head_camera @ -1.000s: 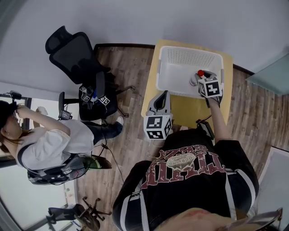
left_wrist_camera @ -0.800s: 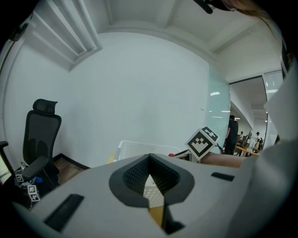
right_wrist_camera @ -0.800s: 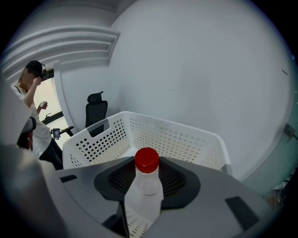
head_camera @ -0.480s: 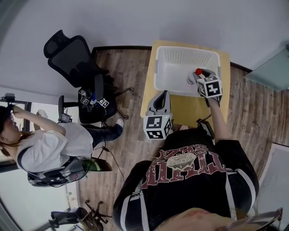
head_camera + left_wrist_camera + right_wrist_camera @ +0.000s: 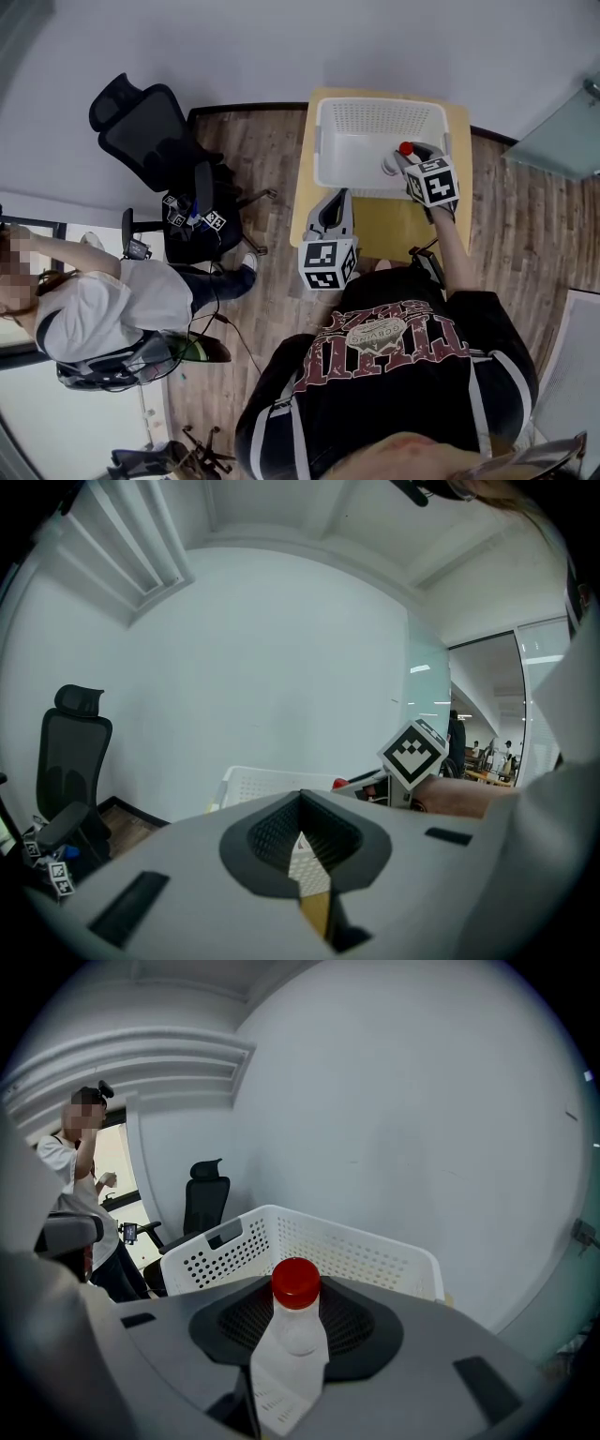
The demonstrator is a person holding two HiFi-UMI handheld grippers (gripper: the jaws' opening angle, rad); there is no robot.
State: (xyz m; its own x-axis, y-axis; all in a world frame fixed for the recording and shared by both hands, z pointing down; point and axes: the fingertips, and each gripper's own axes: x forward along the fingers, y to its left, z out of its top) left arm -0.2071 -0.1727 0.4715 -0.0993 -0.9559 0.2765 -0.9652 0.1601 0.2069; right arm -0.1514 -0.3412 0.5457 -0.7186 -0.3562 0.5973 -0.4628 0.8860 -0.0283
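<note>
My right gripper (image 5: 401,161) is shut on a clear plastic bottle (image 5: 286,1354) with a red cap (image 5: 296,1283). It holds the bottle neck-forward over the near right part of a white perforated basket (image 5: 349,161). The basket (image 5: 225,1251) stands on a small yellow table (image 5: 384,225). My left gripper (image 5: 334,201) hangs at the table's near left edge, jaws together and nothing between them. From the left gripper (image 5: 305,855) I see the basket (image 5: 267,782) ahead, with the right gripper's marker cube (image 5: 412,754) and the red cap (image 5: 339,784) to the right.
A black office chair (image 5: 150,122) stands left of the table on the wooden floor (image 5: 272,309), with a dark stool carrying marker tags (image 5: 192,211) beside it. Another person (image 5: 103,309) sits at the far left. A glass panel (image 5: 562,141) is at the right.
The right gripper has lifted slightly with the bottle still gripped, so the basket sits lower in its view. The left gripper has barely moved. The person at the left has shifted.
</note>
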